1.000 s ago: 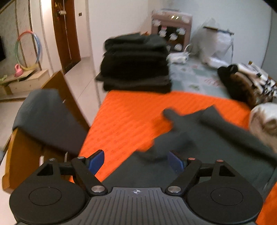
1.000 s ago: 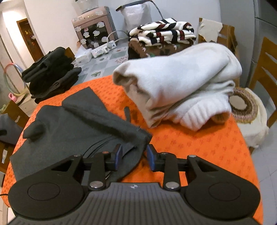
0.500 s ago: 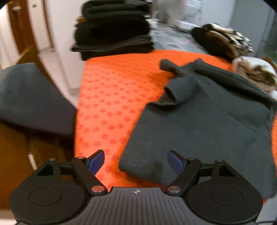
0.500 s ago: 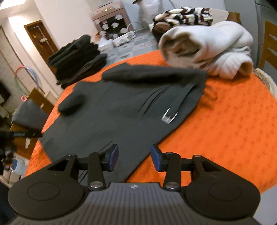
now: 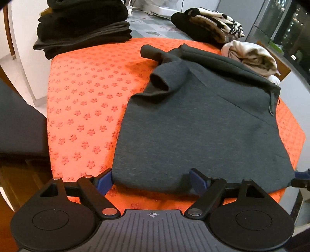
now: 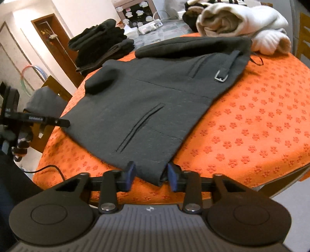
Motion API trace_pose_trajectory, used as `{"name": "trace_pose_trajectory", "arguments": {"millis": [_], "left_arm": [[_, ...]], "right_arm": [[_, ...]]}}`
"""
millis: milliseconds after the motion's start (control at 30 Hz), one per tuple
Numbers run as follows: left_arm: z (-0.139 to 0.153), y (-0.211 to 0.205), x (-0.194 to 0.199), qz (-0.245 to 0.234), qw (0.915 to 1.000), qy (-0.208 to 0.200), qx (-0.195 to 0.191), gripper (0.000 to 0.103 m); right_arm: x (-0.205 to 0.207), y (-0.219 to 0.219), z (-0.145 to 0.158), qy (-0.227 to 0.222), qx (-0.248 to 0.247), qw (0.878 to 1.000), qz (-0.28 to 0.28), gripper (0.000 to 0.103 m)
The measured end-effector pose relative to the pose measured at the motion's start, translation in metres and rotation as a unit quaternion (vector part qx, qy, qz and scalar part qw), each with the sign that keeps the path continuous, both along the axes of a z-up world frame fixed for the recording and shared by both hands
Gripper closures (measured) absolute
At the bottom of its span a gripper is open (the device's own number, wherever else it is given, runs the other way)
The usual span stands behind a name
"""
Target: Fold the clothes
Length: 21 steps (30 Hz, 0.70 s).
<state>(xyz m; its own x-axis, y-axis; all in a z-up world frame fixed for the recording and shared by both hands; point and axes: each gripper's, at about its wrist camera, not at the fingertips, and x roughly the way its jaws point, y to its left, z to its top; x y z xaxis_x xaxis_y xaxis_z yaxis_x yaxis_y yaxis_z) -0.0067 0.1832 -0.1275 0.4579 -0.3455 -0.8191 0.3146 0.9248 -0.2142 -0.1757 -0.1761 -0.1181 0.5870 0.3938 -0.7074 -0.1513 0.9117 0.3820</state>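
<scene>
White walls [image 6: 81, 11] and a brown wooden door [image 6: 56, 44] filled the upper left; a wooden chair [image 6: 304, 34] stood at the right edge.

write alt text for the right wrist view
A dark grey garment lies spread on an orange tablecloth, with the open right gripper straddling its near corner. Behind it sit a cream sweater and a stack of dark folded clothes.
</scene>
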Motion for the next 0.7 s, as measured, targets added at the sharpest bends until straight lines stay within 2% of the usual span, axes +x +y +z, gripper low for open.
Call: {"name": "trace_pose_trajectory", "arguments": {"millis": [67,133,167,200,233,267,333,567,700], "left_arm": [[0.0,0.006,0.004,0.011,0.9995,0.009,-0.029,0.04],[0.0,0.011,0.008,0.023,0.9979,0.018,-0.059,0.047],[0.0,0.013,0.01,0.027,0.9972,0.02,-0.067,0.056],[0.001,0.015,0.012,0.03,0.9967,0.022,-0.072,0.075],[0.002,0.016,0.013,0.031,0.9968,0.019,-0.071,0.086],[0.004,0.016,0.013,0.031,0.9972,0.013,-0.067,0.095],[0.009,0.017,0.009,0.027,0.9976,0.006,-0.064,0.096],[0.027,0.023,-0.022,-0.016,0.996,0.004,-0.088,0.097],[0.036,0.025,-0.042,-0.046,0.9941,0.005,-0.098,0.097]], "right_arm": [[-0.002,0.005,0.002,-0.015,0.001,1.0,0.003,0.066],[0.0,0.007,0.0,-0.021,0.006,1.0,0.005,0.066],[0.002,0.008,-0.001,-0.02,0.008,1.0,0.005,0.066],[0.004,0.009,-0.002,-0.019,0.009,1.0,0.006,0.071],[0.008,0.01,-0.002,-0.014,0.001,1.0,0.008,0.094],[0.012,0.01,-0.002,-0.01,-0.006,1.0,0.011,0.099],[0.014,0.006,0.006,-0.01,0.005,1.0,0.003,0.099],[-0.006,-0.013,0.048,-0.029,0.039,0.998,-0.031,0.099],[-0.021,-0.015,0.055,-0.012,0.032,0.999,-0.027,0.099]]}}
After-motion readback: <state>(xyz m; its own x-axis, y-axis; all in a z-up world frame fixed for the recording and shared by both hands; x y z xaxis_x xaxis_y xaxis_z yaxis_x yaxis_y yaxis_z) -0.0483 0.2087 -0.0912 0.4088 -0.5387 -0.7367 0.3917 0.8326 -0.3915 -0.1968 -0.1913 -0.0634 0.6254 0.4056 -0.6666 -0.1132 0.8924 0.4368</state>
